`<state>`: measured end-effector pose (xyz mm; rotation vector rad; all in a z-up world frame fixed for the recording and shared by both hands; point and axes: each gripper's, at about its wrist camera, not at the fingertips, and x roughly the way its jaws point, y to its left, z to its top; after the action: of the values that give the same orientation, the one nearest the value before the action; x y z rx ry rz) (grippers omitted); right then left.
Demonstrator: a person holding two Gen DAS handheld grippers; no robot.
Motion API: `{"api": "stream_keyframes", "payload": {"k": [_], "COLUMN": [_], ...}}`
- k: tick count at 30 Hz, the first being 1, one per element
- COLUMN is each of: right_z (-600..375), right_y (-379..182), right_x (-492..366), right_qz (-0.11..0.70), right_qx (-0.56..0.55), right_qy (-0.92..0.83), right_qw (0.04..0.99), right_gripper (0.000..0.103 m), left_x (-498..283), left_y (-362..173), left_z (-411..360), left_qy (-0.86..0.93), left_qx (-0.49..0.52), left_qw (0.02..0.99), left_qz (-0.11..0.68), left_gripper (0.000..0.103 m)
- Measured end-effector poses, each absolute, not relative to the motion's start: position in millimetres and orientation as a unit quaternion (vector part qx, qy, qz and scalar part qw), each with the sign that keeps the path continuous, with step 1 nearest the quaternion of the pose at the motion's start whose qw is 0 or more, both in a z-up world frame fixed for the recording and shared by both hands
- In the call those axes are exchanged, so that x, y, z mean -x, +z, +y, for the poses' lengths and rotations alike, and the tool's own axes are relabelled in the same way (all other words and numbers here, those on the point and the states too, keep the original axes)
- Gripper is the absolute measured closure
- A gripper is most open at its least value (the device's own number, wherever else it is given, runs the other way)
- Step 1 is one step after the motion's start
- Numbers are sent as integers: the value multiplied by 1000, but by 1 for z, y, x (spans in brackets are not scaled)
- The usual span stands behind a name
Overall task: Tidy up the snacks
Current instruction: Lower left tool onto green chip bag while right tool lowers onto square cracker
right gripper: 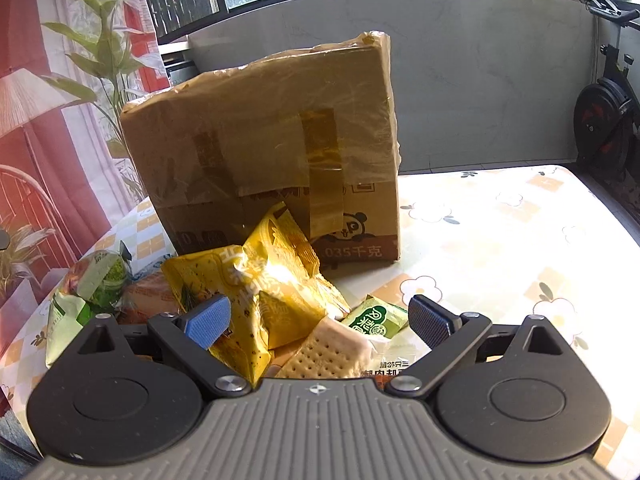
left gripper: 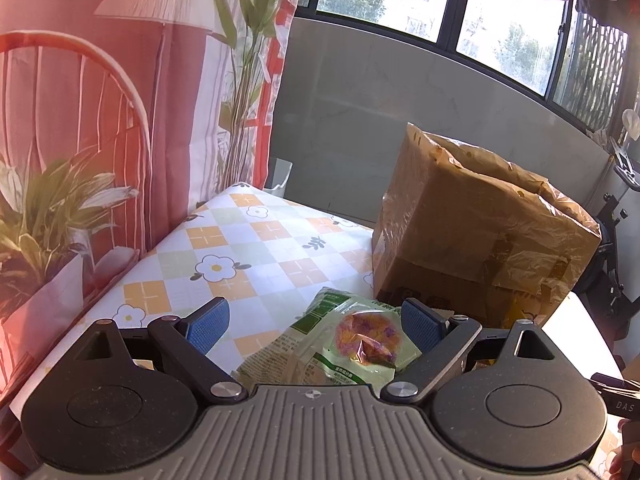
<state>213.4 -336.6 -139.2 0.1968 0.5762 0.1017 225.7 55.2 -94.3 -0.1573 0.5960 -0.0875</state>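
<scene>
Snack packets heaped in front of the cardboard box [right gripper: 276, 152].
Left gripper [left gripper: 316, 324] released over green packet [left gripper: 344, 344]; right gripper [right gripper: 320, 322] released over yellow packets [right gripper: 264, 288], just before box.

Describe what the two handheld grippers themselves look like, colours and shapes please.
Both look identical. The left gripper and right gripper each have two black angled link arms with silver pivot pins, tipped by blue textured pads. Behind sit round black housings and a grey ribbed body. No cables or sleeves show.

Cardboard box [right gripper: 272, 152] blocks ahead; tablecloth [right gripper: 500, 240] right of it free, snack pile [right gripper: 260, 300] in front
</scene>
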Motion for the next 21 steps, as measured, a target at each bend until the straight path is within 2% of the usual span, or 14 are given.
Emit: {"api": "stream_keyframes", "payload": {"k": [11, 15, 18, 21], "right_z": [-321, -306, -302, -298], "right_y": [-161, -174, -178, -183], "right_x": [-217, -225, -233, -239], "right_qz": [323, 351, 355, 363], "right_qx": [-83, -40, -29, 8], "right_qy": [63, 65, 52, 38], "right_qw": [941, 933, 933, 931], "right_gripper": [6, 20, 22, 29], "left_x": [-225, -224, -223, -223], "left_y": [-111, -114, -115, -116], "left_z": [45, 42, 41, 42], "left_qy": [-59, -63, -63, -61], "left_qx": [63, 57, 52, 50], "left_qw": [946, 945, 946, 946], "left_qz": [311, 315, 313, 313], "left_gripper": [9, 9, 9, 9]}}
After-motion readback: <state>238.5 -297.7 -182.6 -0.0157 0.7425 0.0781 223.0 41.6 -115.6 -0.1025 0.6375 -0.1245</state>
